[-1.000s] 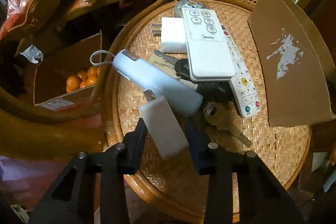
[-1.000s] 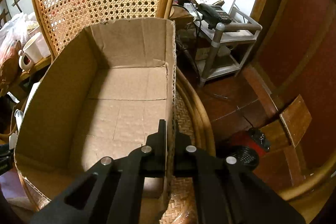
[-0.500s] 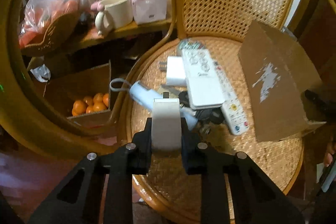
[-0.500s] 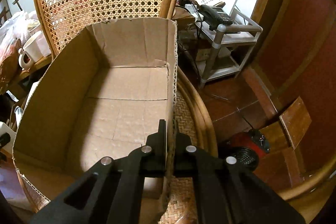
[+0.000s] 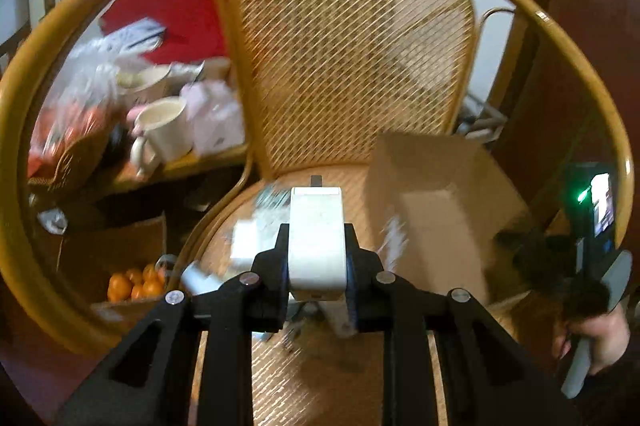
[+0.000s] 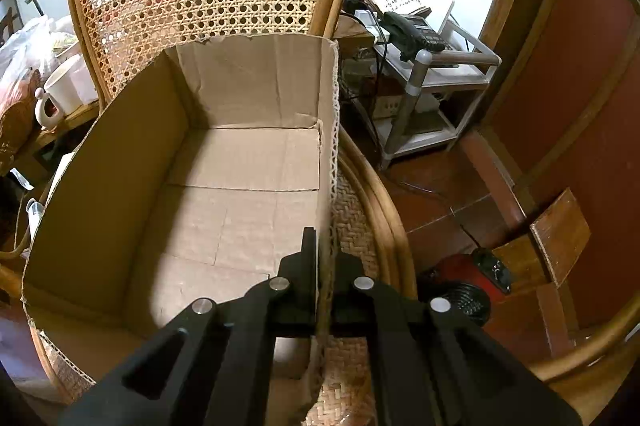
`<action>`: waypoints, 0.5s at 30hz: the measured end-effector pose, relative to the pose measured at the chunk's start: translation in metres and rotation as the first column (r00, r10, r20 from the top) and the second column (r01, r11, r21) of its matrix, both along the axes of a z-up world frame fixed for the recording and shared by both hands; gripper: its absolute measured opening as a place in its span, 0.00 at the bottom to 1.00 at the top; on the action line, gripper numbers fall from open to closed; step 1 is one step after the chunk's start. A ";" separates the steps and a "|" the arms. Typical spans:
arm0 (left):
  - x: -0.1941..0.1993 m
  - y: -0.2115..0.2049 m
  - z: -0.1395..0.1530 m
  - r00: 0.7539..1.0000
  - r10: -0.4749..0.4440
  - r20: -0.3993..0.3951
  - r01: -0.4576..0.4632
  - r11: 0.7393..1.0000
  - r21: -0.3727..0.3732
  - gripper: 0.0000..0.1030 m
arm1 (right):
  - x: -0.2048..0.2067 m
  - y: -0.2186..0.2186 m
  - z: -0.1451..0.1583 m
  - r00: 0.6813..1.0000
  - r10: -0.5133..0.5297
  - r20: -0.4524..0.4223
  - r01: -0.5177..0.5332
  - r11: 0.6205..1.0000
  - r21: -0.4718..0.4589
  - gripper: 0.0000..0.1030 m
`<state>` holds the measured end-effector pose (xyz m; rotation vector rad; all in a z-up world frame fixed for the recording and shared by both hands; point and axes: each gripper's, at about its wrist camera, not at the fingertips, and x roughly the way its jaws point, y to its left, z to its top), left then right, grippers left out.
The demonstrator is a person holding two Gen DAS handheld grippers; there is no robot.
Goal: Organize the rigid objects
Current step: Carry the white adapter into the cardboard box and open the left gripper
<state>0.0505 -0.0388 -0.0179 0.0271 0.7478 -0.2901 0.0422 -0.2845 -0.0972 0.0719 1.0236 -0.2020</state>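
My left gripper (image 5: 316, 246) is shut on a white rectangular charger block (image 5: 316, 238) and holds it up above the rattan chair seat (image 5: 304, 366). The view is blurred by motion. Below it lie a white plug adapter (image 5: 245, 246) and a pale blue device (image 5: 200, 278). The open cardboard box (image 5: 436, 222) stands on the seat to the right. My right gripper (image 6: 324, 258) is shut on the right wall of the cardboard box (image 6: 240, 194), one finger inside and one outside. The box is empty.
The chair's cane backrest (image 5: 352, 58) rises behind. A white mug (image 5: 164, 130) and bags sit on a side table at left. A box of oranges (image 5: 136, 282) is on the floor. A metal rack with a telephone (image 6: 416, 34) stands at right.
My left gripper closed on the white charger block and lifted it away from the seat, tilting up toward the backrest. My right gripper stayed shut on the box wall.
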 end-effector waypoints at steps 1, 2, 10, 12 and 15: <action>0.002 -0.005 0.003 1.000 -0.008 0.008 0.008 1.000 -0.003 0.21 | -0.001 0.000 0.000 1.000 0.003 0.001 -0.003 1.000 0.000 0.05; 0.004 -0.012 0.008 1.000 -0.019 0.024 0.019 1.000 -0.006 0.21 | -0.001 0.001 0.000 1.000 0.005 0.001 -0.005 1.000 0.000 0.05; 0.021 -0.066 0.028 0.987 -0.122 0.106 0.120 0.993 0.023 0.21 | -0.002 0.005 0.000 1.000 0.017 0.000 -0.017 1.000 -0.001 0.05; 0.028 -0.081 0.024 0.984 -0.144 0.105 0.140 0.989 0.041 0.21 | -0.002 0.004 0.000 1.000 0.012 -0.001 -0.012 1.000 0.007 0.05; 0.032 -0.095 0.012 0.981 -0.177 0.077 0.173 0.984 0.047 0.21 | -0.001 0.003 -0.001 1.000 0.011 -0.001 -0.011 1.000 0.008 0.05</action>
